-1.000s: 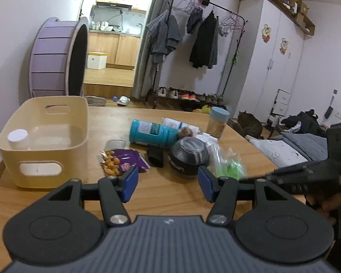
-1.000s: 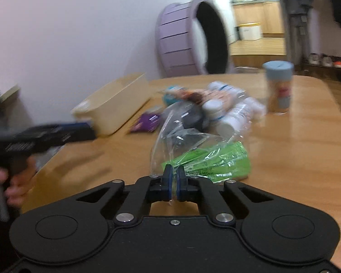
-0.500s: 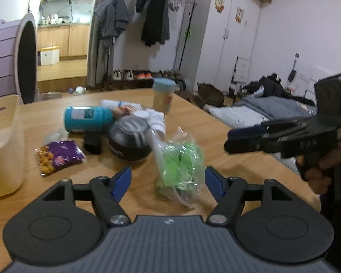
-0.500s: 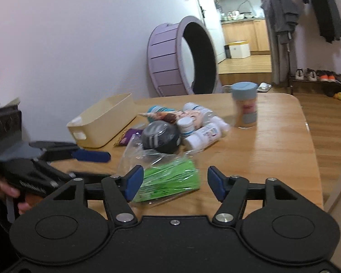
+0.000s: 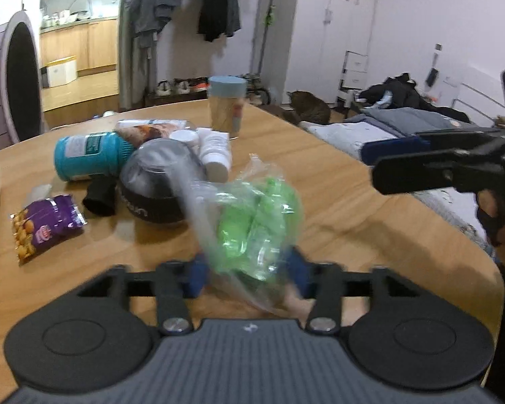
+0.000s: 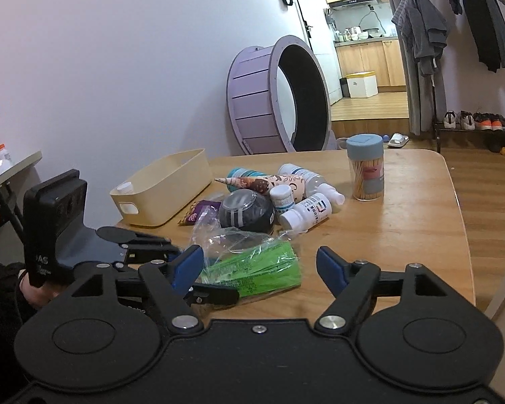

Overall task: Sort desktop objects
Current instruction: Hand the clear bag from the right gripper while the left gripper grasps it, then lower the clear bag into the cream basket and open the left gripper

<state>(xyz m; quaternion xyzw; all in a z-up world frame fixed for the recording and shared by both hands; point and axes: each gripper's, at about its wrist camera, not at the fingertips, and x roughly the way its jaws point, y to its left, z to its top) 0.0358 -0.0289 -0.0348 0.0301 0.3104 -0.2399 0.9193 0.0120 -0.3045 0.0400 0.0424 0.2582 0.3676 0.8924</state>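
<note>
**Left claw around the green bag, right claw wide open**

Using the clear bag of green packets (image 5: 252, 215) as the landmark here. In the left wrist view the left gripper (image 5: 249, 274) has its blue pads on either side of the bag's near end, but that whole area is motion-blurred, so I honestly can't tell if the pads are pressing the plastic or just flanking it. In the right wrist view the same gripper (image 6: 185, 279) comes in from the bag's left, and the tips are hidden behind the right gripper's own finger.

The right gripper (image 6: 259, 269) is spread wide with nothing in it, and the bag (image 6: 252, 264) lies on the wooden table (image 6: 404, 235) just ahead of its gap.

Just behind the bag is a dark round ball-shaped thing (image 6: 247, 210), its label too small to read. Beyond that is a pile of white bottles (image 6: 308, 210) and a teal canister (image 5: 91, 156). The purple snack packet (image 5: 47, 224) is left of the bag, half hidden in the right view. The beige bin (image 6: 165, 188) is further left, cut off in the left view. The toothpick jar (image 6: 367, 168) stands well behind.
</note>
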